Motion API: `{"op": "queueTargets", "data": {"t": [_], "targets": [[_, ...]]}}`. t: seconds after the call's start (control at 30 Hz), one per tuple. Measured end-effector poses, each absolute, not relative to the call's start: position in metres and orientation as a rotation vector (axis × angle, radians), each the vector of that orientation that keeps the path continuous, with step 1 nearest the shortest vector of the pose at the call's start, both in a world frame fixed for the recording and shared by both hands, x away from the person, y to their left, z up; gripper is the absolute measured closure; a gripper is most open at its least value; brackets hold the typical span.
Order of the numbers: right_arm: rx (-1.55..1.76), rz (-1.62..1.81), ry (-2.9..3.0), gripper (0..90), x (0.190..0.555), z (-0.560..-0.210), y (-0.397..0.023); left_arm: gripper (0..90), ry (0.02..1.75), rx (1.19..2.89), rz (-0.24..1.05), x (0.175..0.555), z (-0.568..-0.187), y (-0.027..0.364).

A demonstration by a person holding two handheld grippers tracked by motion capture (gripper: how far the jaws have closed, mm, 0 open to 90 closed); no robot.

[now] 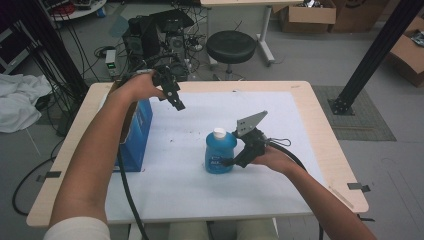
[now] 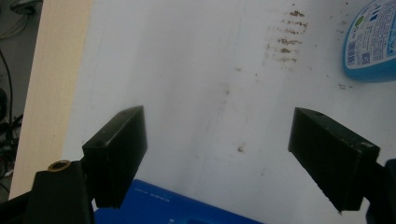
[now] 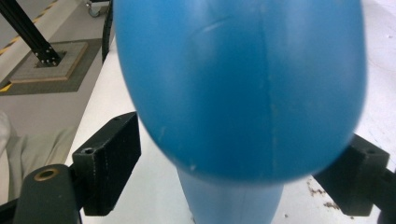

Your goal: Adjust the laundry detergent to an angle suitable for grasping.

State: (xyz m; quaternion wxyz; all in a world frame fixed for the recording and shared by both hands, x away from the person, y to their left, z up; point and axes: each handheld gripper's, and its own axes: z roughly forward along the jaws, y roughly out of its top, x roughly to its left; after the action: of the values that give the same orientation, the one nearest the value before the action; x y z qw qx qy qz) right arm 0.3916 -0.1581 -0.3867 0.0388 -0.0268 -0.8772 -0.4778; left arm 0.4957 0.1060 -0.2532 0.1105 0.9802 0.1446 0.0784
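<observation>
The blue bottle (image 1: 220,152) is standing upright mid-table; the right gripper (image 1: 239,157) is straddling its right side, jaws spread and apparently not yet pinching; the left gripper (image 1: 176,99) is hovering spread-jawed above the blue box (image 1: 141,131) at far left; closing off-centre risks tipping the bottle.

— Anything you can read from there?

— Not really. The blue bottle (image 1: 220,152) by my right hand has a label (image 2: 369,39) with small print and a square code, too fine to make out. The blue box (image 1: 137,135) under my left arm shows pale marks, also unreadable.

— So no words?

— None legible.
</observation>
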Motion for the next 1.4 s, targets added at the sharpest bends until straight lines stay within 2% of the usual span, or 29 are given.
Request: {"op": "queueTargets", "data": {"t": [0.3, 0.5, 1.4], "targets": [[-0.09, -1.487, -2.671, 15.9, 0.3908, -0.3907, -0.1566, 20.2, 0.431, 2.877, 0.231, 0.496, -0.2534, 0.1072], [-0.08, -1.497, -2.659, 21.5, 0.3906, -0.3914, -0.1561, 20.2, 0.429, 2.876, 0.234, 0.4956, -0.2533, 0.1064], [-0.064, -1.513, -2.643, 29.7, 0.3908, -0.3919, -0.1553, 20.3, 0.433, 2.881, 0.232, 0.4948, -0.2553, 0.1089]]}}
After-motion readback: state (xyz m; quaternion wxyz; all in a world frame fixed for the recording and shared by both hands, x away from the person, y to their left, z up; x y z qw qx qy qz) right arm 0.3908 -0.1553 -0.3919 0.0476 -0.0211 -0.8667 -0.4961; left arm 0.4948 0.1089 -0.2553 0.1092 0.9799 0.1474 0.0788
